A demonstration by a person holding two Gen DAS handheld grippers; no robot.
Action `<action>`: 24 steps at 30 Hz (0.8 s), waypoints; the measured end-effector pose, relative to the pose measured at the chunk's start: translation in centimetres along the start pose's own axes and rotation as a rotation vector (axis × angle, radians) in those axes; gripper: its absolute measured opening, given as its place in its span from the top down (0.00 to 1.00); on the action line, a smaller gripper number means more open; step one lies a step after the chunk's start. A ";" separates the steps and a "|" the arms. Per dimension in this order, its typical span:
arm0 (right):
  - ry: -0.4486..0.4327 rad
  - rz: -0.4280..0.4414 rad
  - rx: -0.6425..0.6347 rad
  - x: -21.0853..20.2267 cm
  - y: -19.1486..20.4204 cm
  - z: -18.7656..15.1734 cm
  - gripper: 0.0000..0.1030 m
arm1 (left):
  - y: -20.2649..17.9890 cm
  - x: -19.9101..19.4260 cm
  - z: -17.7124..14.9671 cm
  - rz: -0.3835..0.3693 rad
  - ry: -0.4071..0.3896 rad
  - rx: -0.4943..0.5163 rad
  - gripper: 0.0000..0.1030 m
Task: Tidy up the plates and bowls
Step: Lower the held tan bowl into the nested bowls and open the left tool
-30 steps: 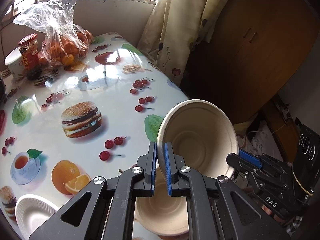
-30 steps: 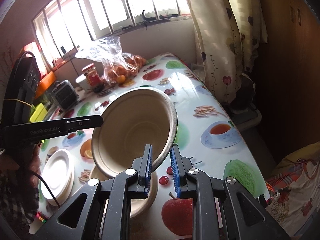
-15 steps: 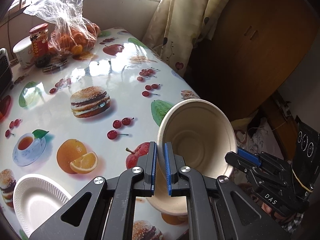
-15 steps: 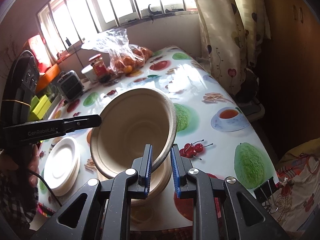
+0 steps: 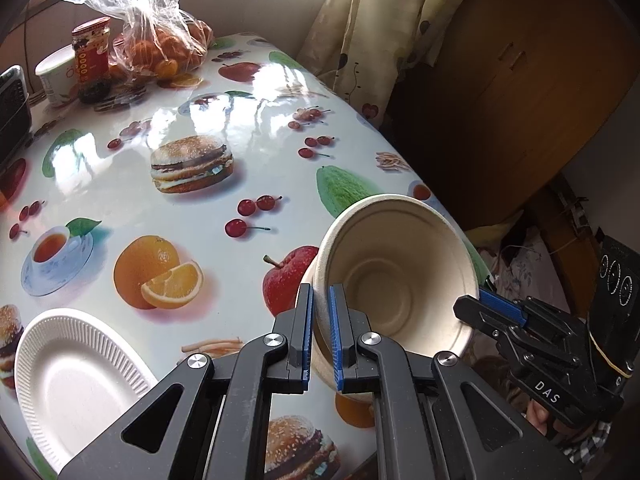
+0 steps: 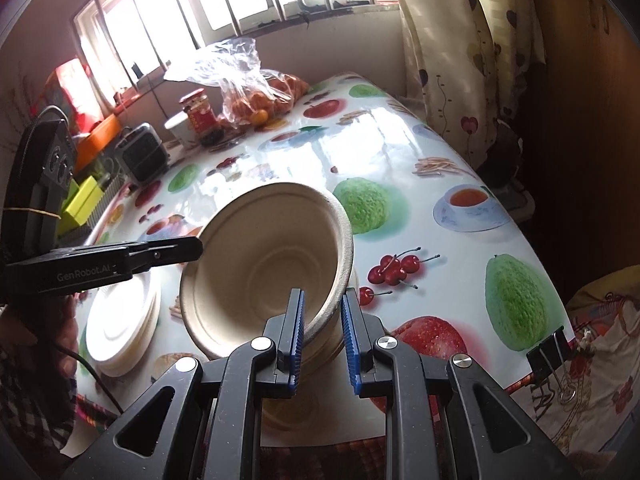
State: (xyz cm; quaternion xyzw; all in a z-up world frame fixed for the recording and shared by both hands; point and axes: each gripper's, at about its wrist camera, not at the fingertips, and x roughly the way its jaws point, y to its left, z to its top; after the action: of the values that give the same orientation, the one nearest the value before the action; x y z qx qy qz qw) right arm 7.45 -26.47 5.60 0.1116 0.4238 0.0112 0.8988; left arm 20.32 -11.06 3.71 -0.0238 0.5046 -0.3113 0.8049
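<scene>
My left gripper (image 5: 320,332) is shut on the rim of a beige paper bowl (image 5: 396,284), holding it tilted above the table's near edge. My right gripper (image 6: 323,332) straddles the opposite rim of the same bowl (image 6: 264,272) with a visible gap at the outer pad, so it stands open. Its blue fingertip (image 5: 500,304) shows at the bowl's right rim in the left wrist view. Another beige bowl (image 6: 296,412) rests on the table under the held one. A stack of white paper plates (image 5: 76,376) lies at the near left, also seen in the right wrist view (image 6: 120,328).
The table (image 5: 248,120) has a glossy fruit-print cloth. At the far end stand a bag of oranges (image 5: 160,48), a red-lidded jar (image 5: 90,56), a white cup (image 5: 54,76) and a small black appliance (image 6: 142,156). A curtain (image 6: 460,60) and wooden cabinet (image 5: 520,80) are at right.
Both grippers and the bowl have drawn back toward the table's near edge and lowered. The right gripper's fingers have spread a little wider around the rim.
</scene>
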 end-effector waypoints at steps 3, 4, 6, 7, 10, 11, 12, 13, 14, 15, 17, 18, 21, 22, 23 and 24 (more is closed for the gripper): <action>0.003 0.000 0.005 0.1 0.0 -0.3 0.82 | 0.1 0.2 -0.5 -0.001 0.009 -0.007 0.92; 0.006 0.002 0.006 0.2 0.0 -0.4 0.82 | 0.1 0.3 -0.6 0.001 0.013 -0.010 0.92; 0.010 0.001 0.007 0.3 0.0 -0.6 0.82 | 0.2 0.5 -0.7 0.002 0.018 -0.011 0.92; 0.012 0.002 0.007 0.3 0.0 -0.6 0.82 | 0.2 0.6 -0.8 0.003 0.020 -0.014 0.92; 0.015 0.000 0.010 0.5 0.0 -0.8 0.82 | 0.2 0.6 -0.9 0.003 0.022 -0.015 0.92; 0.018 0.000 0.010 0.5 0.0 -0.9 0.82 | 0.2 0.6 -0.9 0.005 0.023 -0.014 0.92; 0.019 0.000 0.010 0.6 0.0 -0.9 0.82 | 0.2 0.6 -0.9 0.006 0.024 -0.013 0.92; 0.021 0.001 0.010 0.7 0.0 -0.9 0.82 | 0.2 0.7 -0.9 0.006 0.025 -0.015 0.92; 0.021 0.002 0.010 0.7 0.0 -0.9 0.82 | 0.2 0.7 -1.0 0.007 0.027 -0.017 0.92; 0.021 0.000 0.010 0.7 0.0 -0.9 0.82 | 0.2 0.8 -0.9 0.007 0.028 -0.019 0.92; 0.022 0.001 0.011 0.7 0.0 -0.9 0.82 | 0.3 0.9 -1.0 0.008 0.031 -0.024 0.92; 0.021 -0.001 0.010 0.7 0.0 -0.9 0.82 | 0.3 1.0 -1.1 0.009 0.033 -0.023 0.92; 0.024 -0.001 0.010 0.9 0.0 -1.1 0.82 | 0.4 1.1 -1.2 0.012 0.037 -0.027 0.92; 0.026 -0.001 0.009 1.0 0.0 -1.2 0.82 | 0.4 1.2 -1.3 0.012 0.037 -0.031 0.92; 0.027 -0.002 0.008 1.0 0.0 -1.3 0.82 | 0.4 1.2 -1.3 0.014 0.036 -0.029 0.92; 0.026 -0.005 0.004 1.1 0.0 -1.4 0.82 | 0.3 1.2 -1.3 0.018 0.033 -0.024 0.92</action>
State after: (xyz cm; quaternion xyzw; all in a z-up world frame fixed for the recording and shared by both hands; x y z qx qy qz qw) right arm 7.09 -26.04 3.97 0.1123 0.4358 0.0094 0.8929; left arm 19.69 -11.09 2.00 -0.0239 0.5219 -0.2983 0.7988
